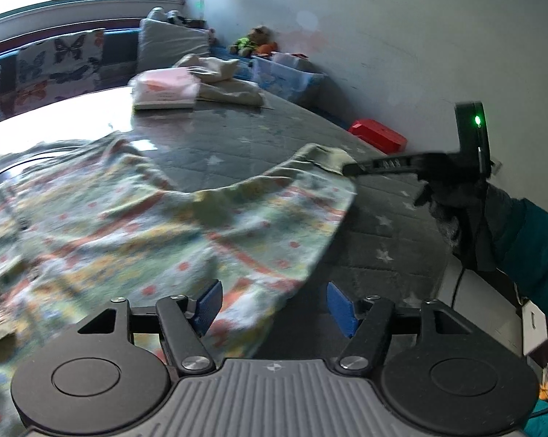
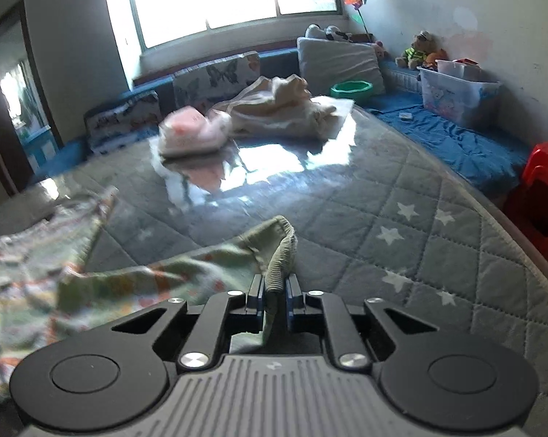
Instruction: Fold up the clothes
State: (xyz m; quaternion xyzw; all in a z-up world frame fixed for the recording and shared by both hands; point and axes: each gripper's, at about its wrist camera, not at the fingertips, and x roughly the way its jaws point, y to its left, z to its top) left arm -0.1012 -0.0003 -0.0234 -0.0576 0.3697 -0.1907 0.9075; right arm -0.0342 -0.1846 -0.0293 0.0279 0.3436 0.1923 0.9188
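A pale green patterned garment (image 1: 135,225) lies spread over the grey quilted mattress (image 1: 383,233). My left gripper (image 1: 274,304) hovers open over the garment's near edge, and its blue pads (image 1: 210,302) touch no cloth. In the left wrist view my right gripper (image 1: 348,169) reaches in from the right and pinches the garment's ribbed cuff (image 1: 321,154), lifting that corner. The right wrist view shows my right gripper (image 2: 274,287) shut on the ribbed cuff (image 2: 279,266), with the garment (image 2: 55,273) trailing off to the left.
A folded pink garment (image 2: 190,133) and a cream heap of clothes (image 2: 281,109) lie at the mattress's far end. Cushions (image 2: 339,60), a green bowl (image 2: 350,89), a plastic box (image 2: 456,91) and a red stool (image 2: 539,189) stand beyond and to the right.
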